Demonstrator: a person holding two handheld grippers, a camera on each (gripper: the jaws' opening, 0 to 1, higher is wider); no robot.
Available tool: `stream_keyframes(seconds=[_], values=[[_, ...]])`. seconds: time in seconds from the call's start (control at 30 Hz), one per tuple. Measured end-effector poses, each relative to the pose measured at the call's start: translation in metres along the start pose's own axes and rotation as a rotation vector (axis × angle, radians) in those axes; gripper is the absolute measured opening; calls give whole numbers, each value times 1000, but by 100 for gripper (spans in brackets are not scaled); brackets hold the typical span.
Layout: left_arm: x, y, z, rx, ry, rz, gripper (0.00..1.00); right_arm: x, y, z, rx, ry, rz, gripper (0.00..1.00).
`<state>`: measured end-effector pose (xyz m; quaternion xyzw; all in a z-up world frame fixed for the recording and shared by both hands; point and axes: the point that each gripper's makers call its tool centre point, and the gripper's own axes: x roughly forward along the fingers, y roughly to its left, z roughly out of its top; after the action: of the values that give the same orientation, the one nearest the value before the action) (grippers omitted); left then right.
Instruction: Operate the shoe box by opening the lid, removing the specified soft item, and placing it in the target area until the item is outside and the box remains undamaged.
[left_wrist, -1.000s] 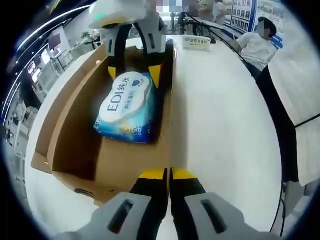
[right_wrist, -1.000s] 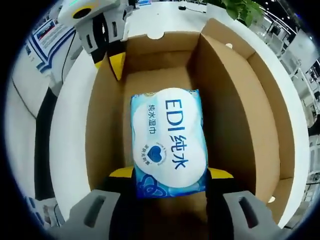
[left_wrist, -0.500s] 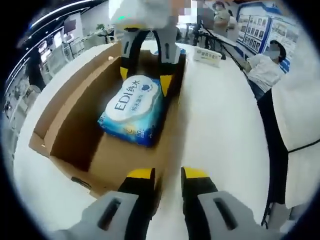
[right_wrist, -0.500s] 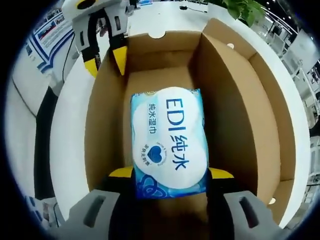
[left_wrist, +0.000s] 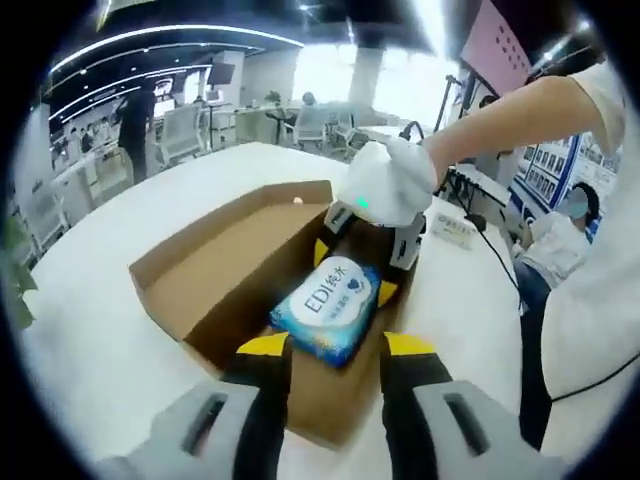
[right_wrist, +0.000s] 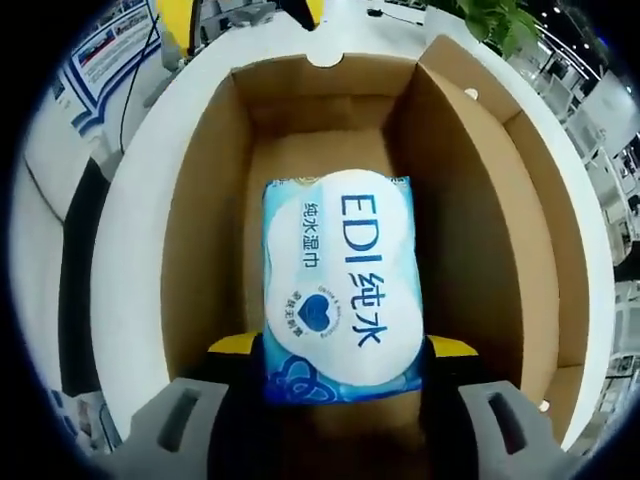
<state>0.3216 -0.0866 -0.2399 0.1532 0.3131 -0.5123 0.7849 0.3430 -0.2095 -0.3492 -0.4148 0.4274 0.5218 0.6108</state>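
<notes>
Right gripper (right_wrist: 342, 350) clamped; left gripper (left_wrist: 336, 348) agape.

The left gripper view looks along the open shoe box (left_wrist: 240, 270) from one end, a little raised and back; the right gripper view looks steeply down into the box (right_wrist: 200, 230) from the opposite end, closer; both share the wet-wipes pack (left_wrist: 328, 310) (right_wrist: 338, 285).

The near end of the wipes pack (right_wrist: 340, 285) was hidden between the right gripper (right_wrist: 340, 350) jaws. In the left gripper view, the pack's far end was tucked under the white gloved hand (left_wrist: 390, 182). The small print beside the big letters was too tiny to read. The box (right_wrist: 200, 230) floor under the pack was hidden.
</notes>
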Motion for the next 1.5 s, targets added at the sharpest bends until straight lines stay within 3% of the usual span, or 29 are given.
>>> stream_keyframes(seconds=[0.13,0.2,0.3,0.37,0.47,0.53,0.67,0.87,0.97,1.03,1.1,1.23,1.33,1.5], values=[[12,-5,-7,68,48,-8,49,-5,-7,1,21,-33,-35,68],[27,-5,-10,161,99,-6,57,-10,-6,-2,21,-36,-43,68],[39,-3,-2,183,88,-2,69,-15,-5,-3,34,-53,-59,68],[45,6,8,160,64,15,72,-24,-7,1,25,-100,-85,64],[47,10,11,160,57,4,64,-28,-4,1,64,-101,-76,58],[49,12,3,199,96,-10,60,-31,-4,3,70,-122,-87,60],[51,19,-4,183,122,-22,56,-35,-1,3,101,-136,-80,66],[50,20,-11,241,138,-17,63,-41,-2,-5,142,-134,-90,73],[48,20,-15,236,145,-19,63,-47,-4,9,130,-230,-101,78],[48,22,-22,237,169,-23,63,-50,-9,11,98,-253,-140,76],[49,22,-25,236,180,-30,64,-50,-8,13,104,-263,-133,73],[55,20,-27,215,182,-47,67,-40,-1,14,107,-262,-93,80],[60,18,-28,254,182,-59,65,-34,0,14,79,-252,-98,77],[66,6,-22,275,144,-136,62,-28,-1,12,89,-254,-68,75]])
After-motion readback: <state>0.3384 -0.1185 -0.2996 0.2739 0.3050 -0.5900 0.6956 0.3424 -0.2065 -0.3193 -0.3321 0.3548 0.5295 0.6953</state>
